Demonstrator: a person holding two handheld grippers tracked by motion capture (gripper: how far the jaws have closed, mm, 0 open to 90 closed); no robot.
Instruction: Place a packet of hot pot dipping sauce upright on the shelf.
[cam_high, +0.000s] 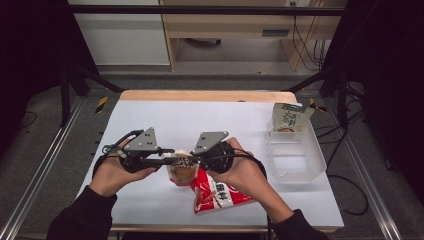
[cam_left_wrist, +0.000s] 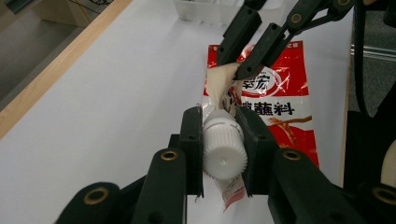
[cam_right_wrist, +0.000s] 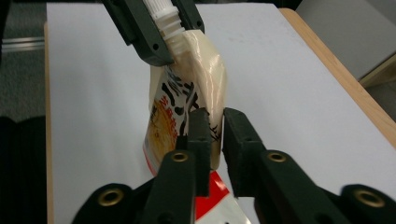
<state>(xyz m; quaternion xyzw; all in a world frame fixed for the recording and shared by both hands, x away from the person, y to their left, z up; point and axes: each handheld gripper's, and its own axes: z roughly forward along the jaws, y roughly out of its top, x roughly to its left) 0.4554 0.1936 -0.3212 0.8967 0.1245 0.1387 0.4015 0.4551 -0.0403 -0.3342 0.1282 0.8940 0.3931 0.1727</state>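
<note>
A cream spouted pouch (cam_high: 181, 167) with black lettering hangs just above the white table (cam_high: 150, 120), stretched between my two grippers. My left gripper (cam_left_wrist: 223, 126) is shut on its white ribbed cap (cam_left_wrist: 224, 147); in the right gripper view the left gripper (cam_right_wrist: 180, 39) enters from the top. My right gripper (cam_right_wrist: 215, 121) has the pouch's side edge (cam_right_wrist: 215, 140) between its jaws, and the pouch touches both pads. In the high view the left gripper (cam_high: 170, 161) and right gripper (cam_high: 194, 160) meet tip to tip over the pouch. A red sauce packet (cam_high: 217, 195) lies flat beneath.
A clear plastic bin (cam_high: 295, 160) stands at the table's right side, with a green and white pouch (cam_high: 290, 117) upright at its far end. The table's wooden far edge (cam_high: 205, 95) runs behind. Dark frame posts flank the table.
</note>
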